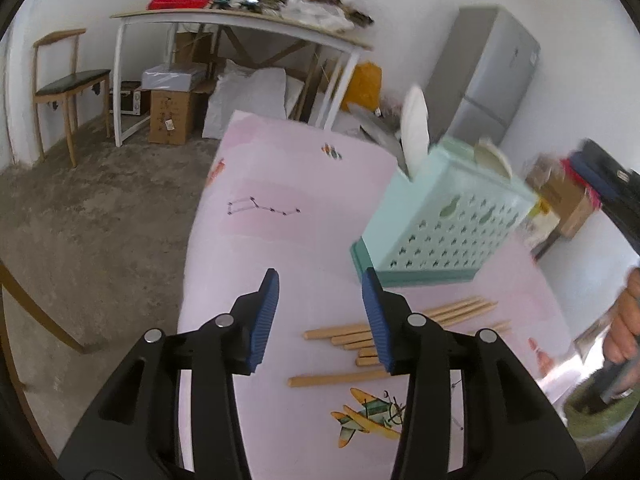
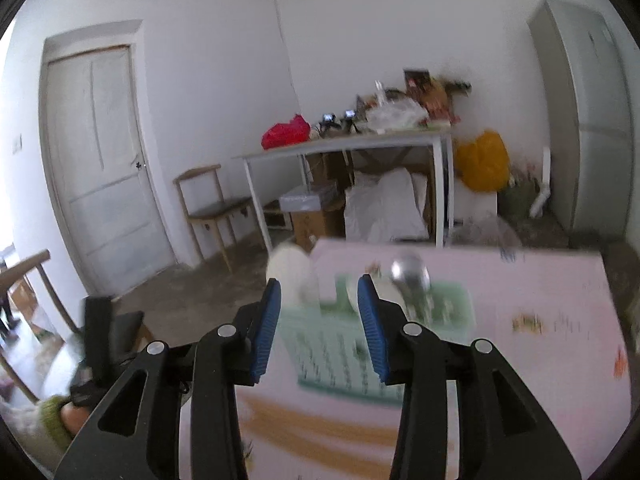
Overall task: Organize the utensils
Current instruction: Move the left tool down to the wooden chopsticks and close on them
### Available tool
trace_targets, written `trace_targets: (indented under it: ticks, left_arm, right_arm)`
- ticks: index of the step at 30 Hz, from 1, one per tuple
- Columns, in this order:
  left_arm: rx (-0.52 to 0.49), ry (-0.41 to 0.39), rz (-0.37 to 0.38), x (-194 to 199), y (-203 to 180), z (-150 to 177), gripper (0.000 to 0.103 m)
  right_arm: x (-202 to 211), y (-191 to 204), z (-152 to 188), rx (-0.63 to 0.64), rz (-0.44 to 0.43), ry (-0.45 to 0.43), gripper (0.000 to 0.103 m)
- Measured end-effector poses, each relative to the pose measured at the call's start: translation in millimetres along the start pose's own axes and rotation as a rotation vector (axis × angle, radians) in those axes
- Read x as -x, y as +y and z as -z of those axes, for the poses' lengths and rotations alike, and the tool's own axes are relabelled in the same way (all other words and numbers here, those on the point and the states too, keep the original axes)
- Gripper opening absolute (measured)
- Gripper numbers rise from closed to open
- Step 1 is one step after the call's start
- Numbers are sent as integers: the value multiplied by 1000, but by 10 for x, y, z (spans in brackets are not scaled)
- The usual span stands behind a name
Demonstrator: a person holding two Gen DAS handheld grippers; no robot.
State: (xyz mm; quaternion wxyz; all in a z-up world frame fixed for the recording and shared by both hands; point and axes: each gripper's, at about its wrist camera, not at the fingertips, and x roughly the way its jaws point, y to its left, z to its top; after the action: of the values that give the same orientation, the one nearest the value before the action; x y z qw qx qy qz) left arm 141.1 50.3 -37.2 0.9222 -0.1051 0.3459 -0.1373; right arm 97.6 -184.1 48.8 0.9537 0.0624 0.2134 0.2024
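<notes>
Several wooden chopsticks (image 1: 348,334) lie on the pink tablecloth (image 1: 288,208), just below a mint-green perforated utensil basket (image 1: 444,228). A white spoon (image 1: 414,128) and another pale utensil (image 1: 494,156) stand in the basket. My left gripper (image 1: 320,316) is open and empty, above the chopsticks' left ends. My right gripper (image 2: 318,320) is open and empty, in front of the basket (image 2: 340,356), which is blurred. A white spoon (image 2: 290,276) and a metal ladle (image 2: 412,276) stick up from it. Blurred chopsticks (image 2: 312,424) lie near the table's front.
The right hand with its gripper (image 1: 620,336) shows at the left wrist view's right edge. A white table (image 1: 240,24) with clutter, boxes (image 1: 170,114), a wooden chair (image 1: 68,84) and a grey fridge (image 1: 488,80) stand behind. The pink table's left edge (image 1: 192,240) drops to the concrete floor.
</notes>
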Motion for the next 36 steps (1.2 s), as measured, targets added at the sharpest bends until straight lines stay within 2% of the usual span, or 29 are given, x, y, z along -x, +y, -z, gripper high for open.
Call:
trace_targets:
  ticks: [6,8,10,14,18,23,29,36]
  left_arm:
    - [-162,87,-30,-375,-299,-4,38]
    - [-210,123,-43,-502,-381,-4,26]
    - [-232,147,-51,-586,-419,14,20]
    - [-269,218,-86,-804,-445,39,4]
    - [-305,227,-107,-846,-495,23,0]
    - [-324,266,-74,-786,-562,70,0]
    - [-309,339,29,-597,-667,239,0]
    - [-196,430,176,-376,-734,497,0]
  right_arm:
    - [-16,-213,742,-190,-21,262,39]
    - [-89,-270,996,-265,-20,351,39]
    - [-168,-327,1220,-344,-32,425,39]
    - [-326,-383,1467,-438,-35,504,39]
    - [-410,-422,1531,-485,-39,514,39]
    - [-498,-455,1465,-521,-30,508,39]
    - [-473,-486,1454,-537,-15,509,39]
    - [-410,-557,1445,-553,35,511,37]
